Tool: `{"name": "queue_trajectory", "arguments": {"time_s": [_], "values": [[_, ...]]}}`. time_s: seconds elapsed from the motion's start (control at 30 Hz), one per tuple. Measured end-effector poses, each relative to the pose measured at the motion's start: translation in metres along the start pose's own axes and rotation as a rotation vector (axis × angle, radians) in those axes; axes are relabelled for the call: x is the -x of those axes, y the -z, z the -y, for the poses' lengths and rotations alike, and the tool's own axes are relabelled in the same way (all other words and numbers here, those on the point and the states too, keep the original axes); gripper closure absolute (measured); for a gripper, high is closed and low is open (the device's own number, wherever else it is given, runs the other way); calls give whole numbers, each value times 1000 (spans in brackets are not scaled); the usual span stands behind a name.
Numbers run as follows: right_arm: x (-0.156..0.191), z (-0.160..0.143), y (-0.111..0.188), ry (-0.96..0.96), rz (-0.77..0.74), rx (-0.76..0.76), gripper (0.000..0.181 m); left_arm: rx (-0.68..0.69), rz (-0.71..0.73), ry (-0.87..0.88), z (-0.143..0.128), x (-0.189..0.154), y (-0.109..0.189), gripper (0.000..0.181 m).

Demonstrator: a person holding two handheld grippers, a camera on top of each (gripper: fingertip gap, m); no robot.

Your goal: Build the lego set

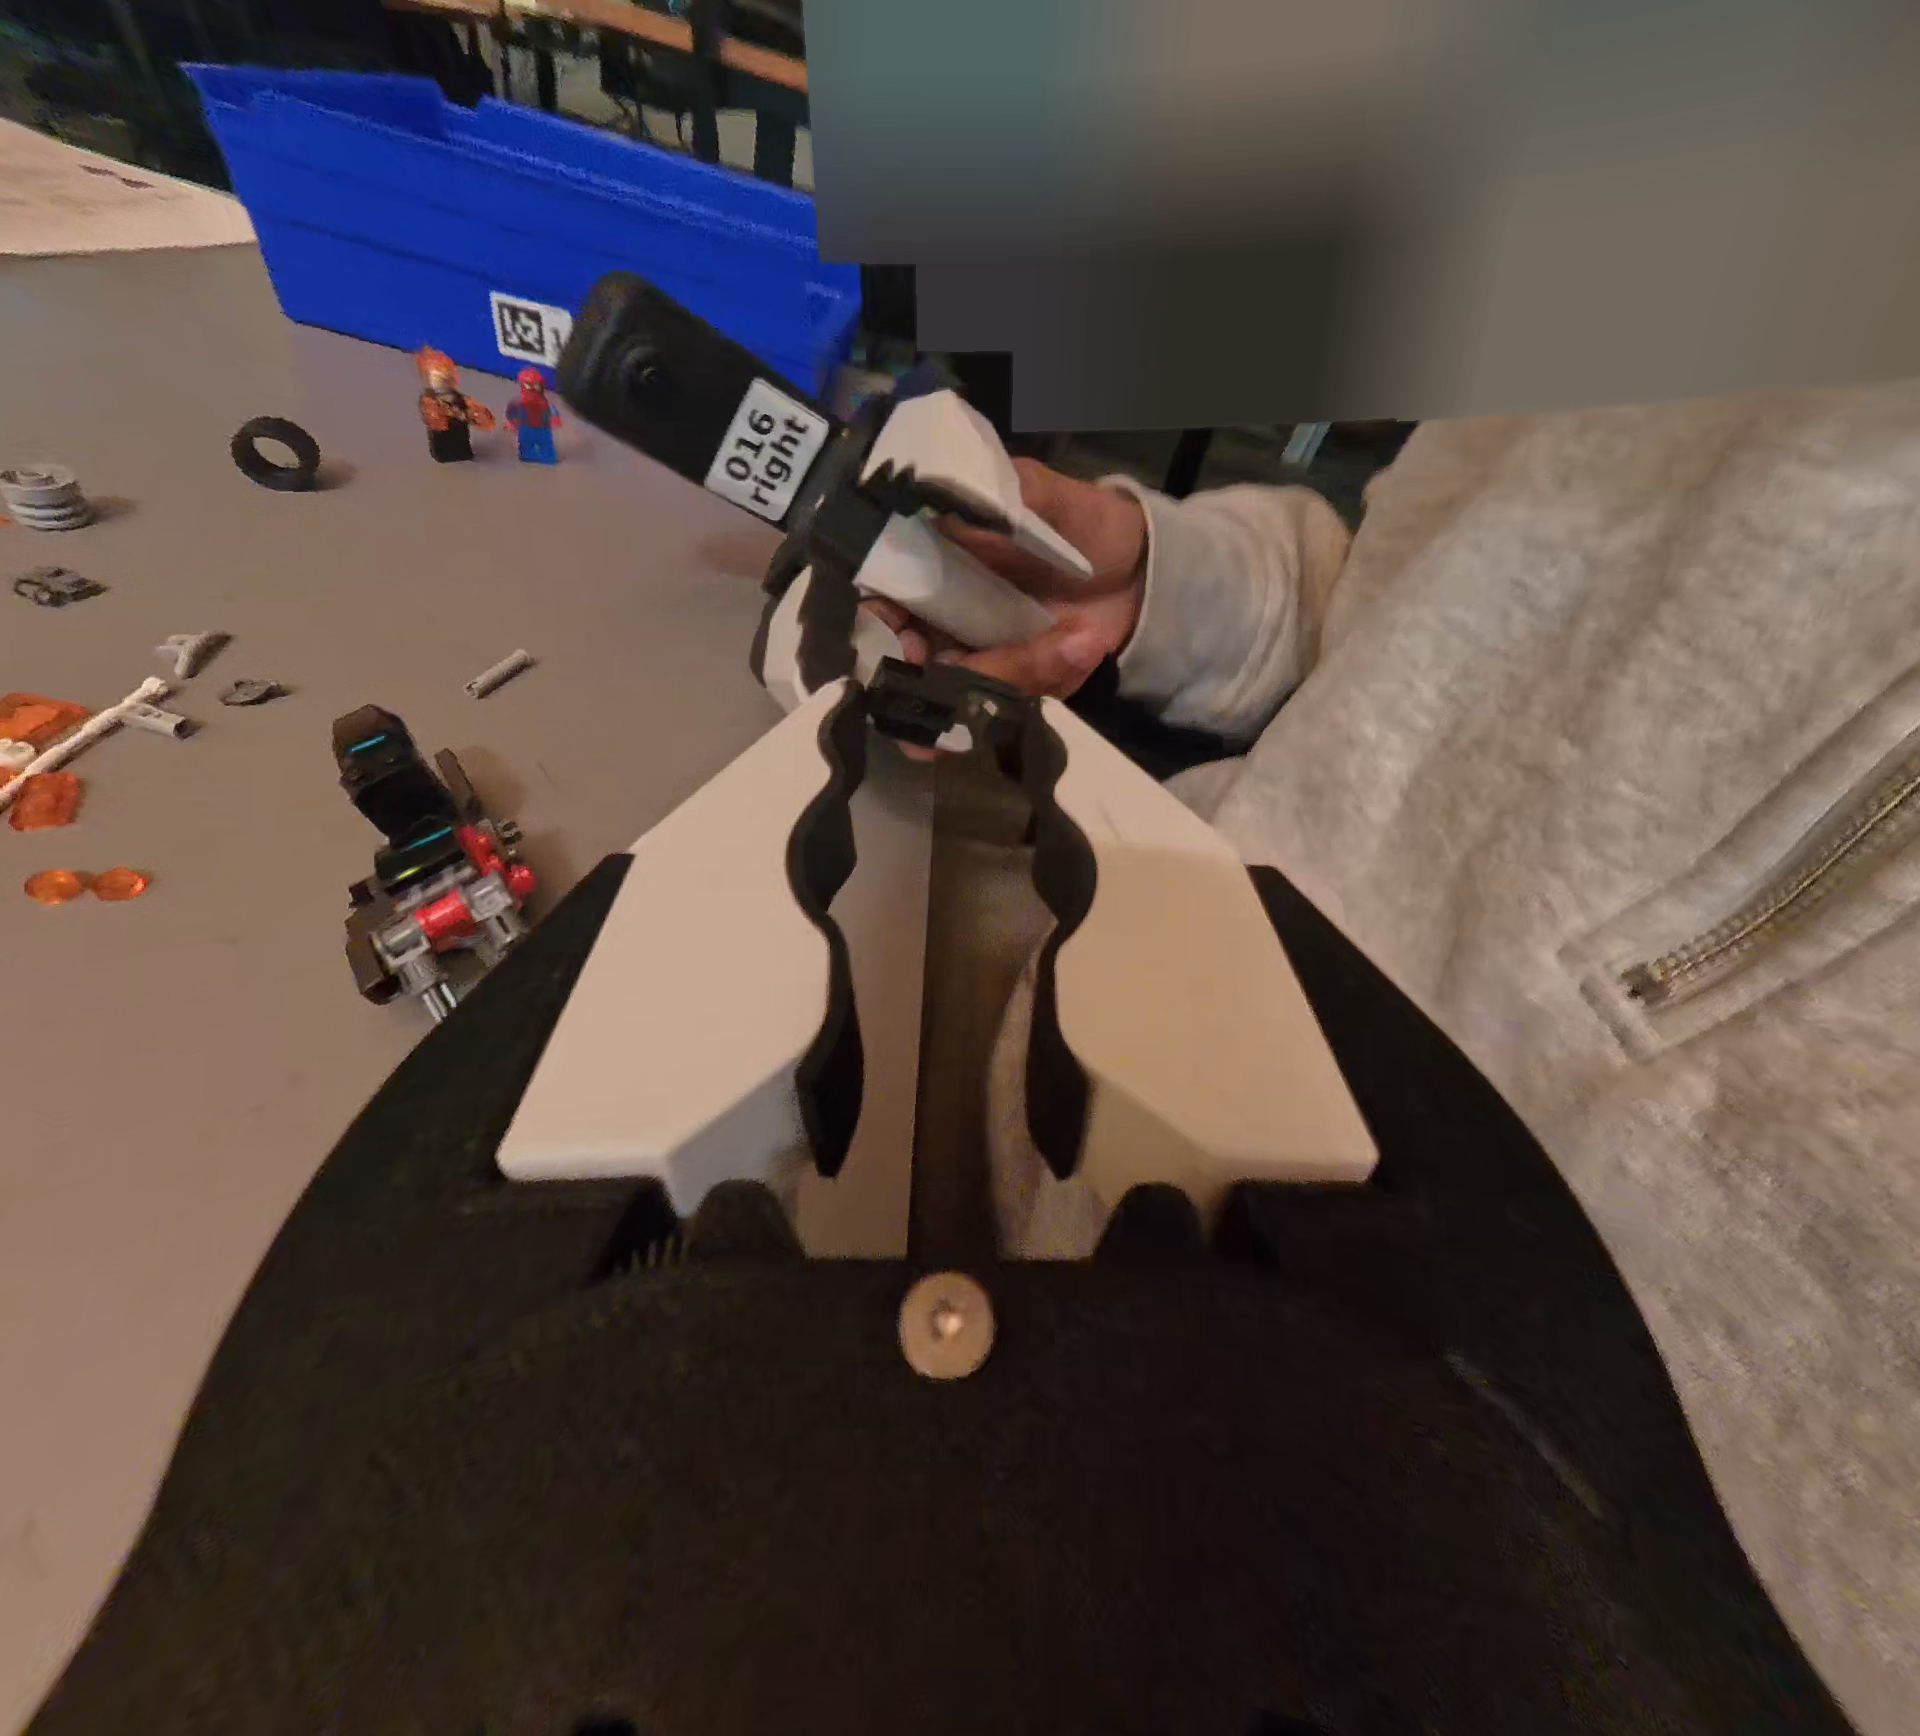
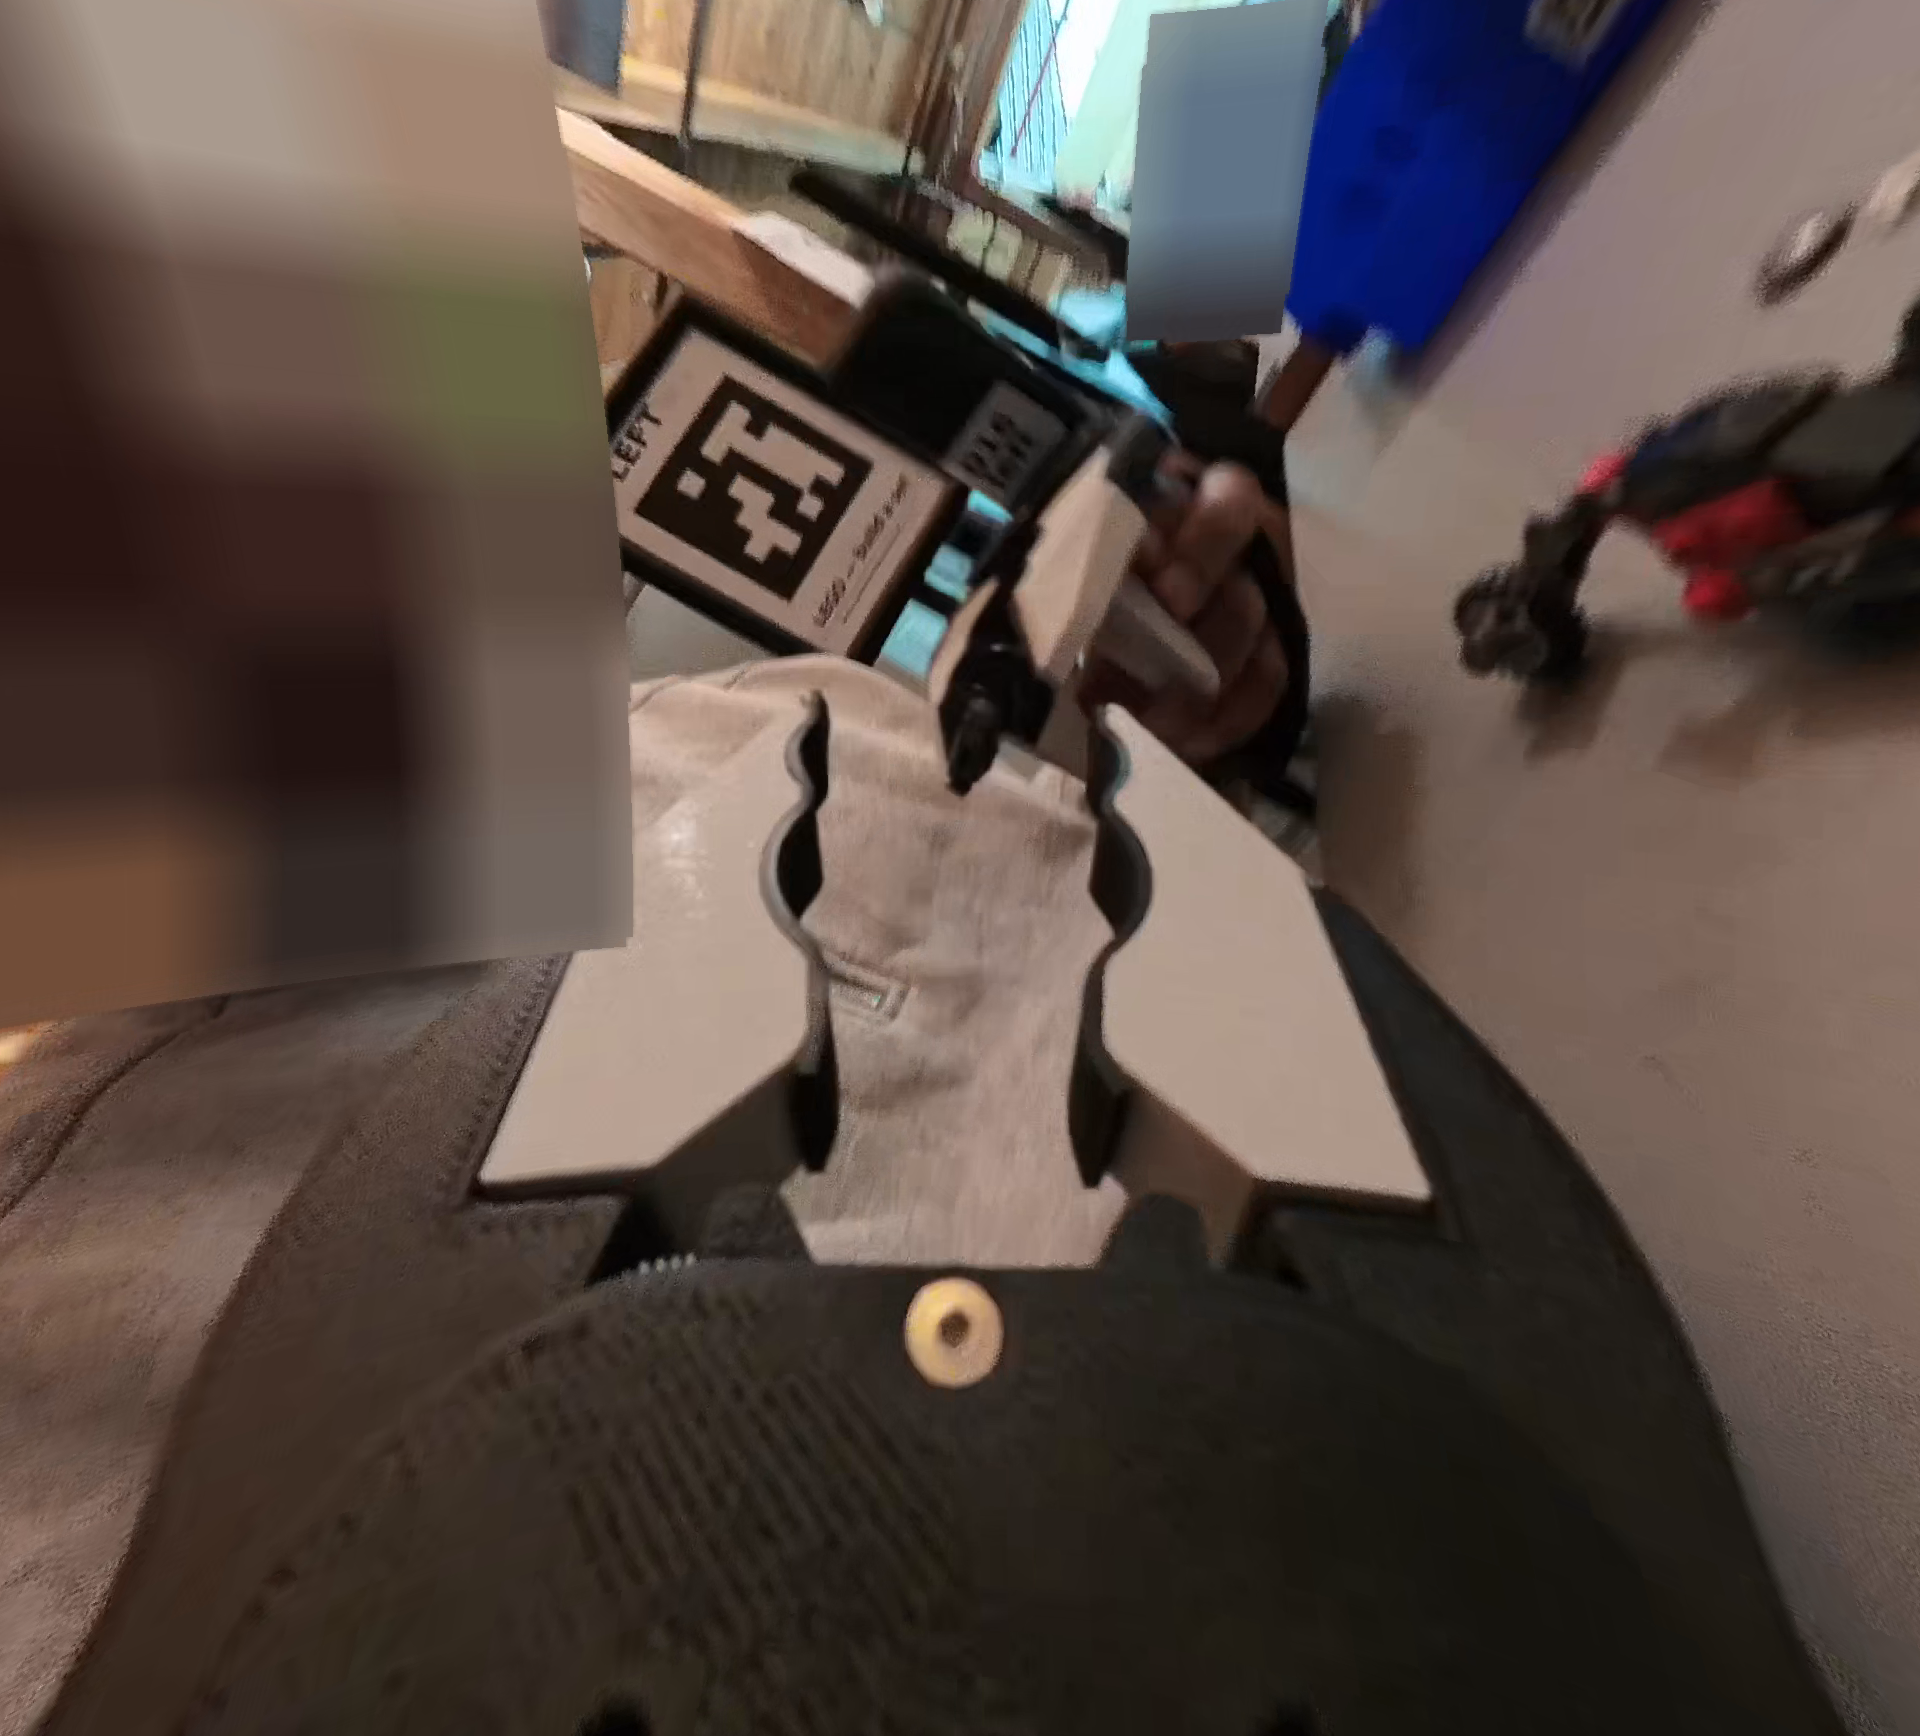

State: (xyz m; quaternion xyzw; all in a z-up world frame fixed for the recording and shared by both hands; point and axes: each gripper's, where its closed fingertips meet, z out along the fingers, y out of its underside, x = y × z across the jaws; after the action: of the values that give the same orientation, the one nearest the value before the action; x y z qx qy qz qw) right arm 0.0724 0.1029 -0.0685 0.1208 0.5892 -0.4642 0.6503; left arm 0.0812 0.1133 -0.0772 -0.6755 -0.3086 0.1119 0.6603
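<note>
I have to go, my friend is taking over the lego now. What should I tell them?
Left gripper: shut on a small black lego piece, held up off the table.
Right gripper: open, holding nothing, facing the left one.
Half-built black and red vehicle lies on the table; tyre, orange pieces and two minifigures are loose.
Left to do: attach the held piece, then the rest.

The left wrist view looks forward along the left hand-held gripper point(image 1: 940, 720), level above the grey surface point(image 1: 312, 855); the right wrist view, rolled sideways and blurred, looks along the right hand-held gripper point(image 2: 956, 730); each faces the other closely; both share the blue bin point(image 1: 499, 232), the half-built lego vehicle point(image 1: 431, 865) and a grey fleece jacket point(image 1: 1558, 751).
</note>
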Motion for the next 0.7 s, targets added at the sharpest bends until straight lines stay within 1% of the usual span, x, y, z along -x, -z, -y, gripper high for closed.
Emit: {"name": "queue_trajectory", "arguments": {"time_s": [0.07, 0.1, 0.17, 0.23, 0.33, 0.4, 0.47, 0.6, 0.7], "values": [[10, 17, 10, 159, -25, -90, 139, -82, -22, 98, 7, 7, 6, 154], [13, 24, 14, 284, -73, -129, 136, -122, -49, 155, 11, 9, 9, 154], [21, 33, 19, 584, -203, -175, 125, -190, -103, 268, 16, 14, 14, 154], [30, 30, 16, 872, -309, -148, 129, -220, -147, 355, 17, 17, 16, 154], [32, 22, 7, 1169, -432, -62, 135, -202, -205, 436, 15, 15, 14, 154], [27, 14, 2, 1289, -476, 41, 141, -168, -242, 472, 12, 11, 10, 154], [20, 5, -4, 1367, -497, 158, 142, -146, -288, 506, 10, 5, 8, 154], [6, -8, -6, 1454, -536, 379, 150, -91, -358, 571, 5, -1, 6, 154], [4, -15, -5, 1508, -530, 511, 156, -71, -414, 625, 5, -6, 6, 154]]}}
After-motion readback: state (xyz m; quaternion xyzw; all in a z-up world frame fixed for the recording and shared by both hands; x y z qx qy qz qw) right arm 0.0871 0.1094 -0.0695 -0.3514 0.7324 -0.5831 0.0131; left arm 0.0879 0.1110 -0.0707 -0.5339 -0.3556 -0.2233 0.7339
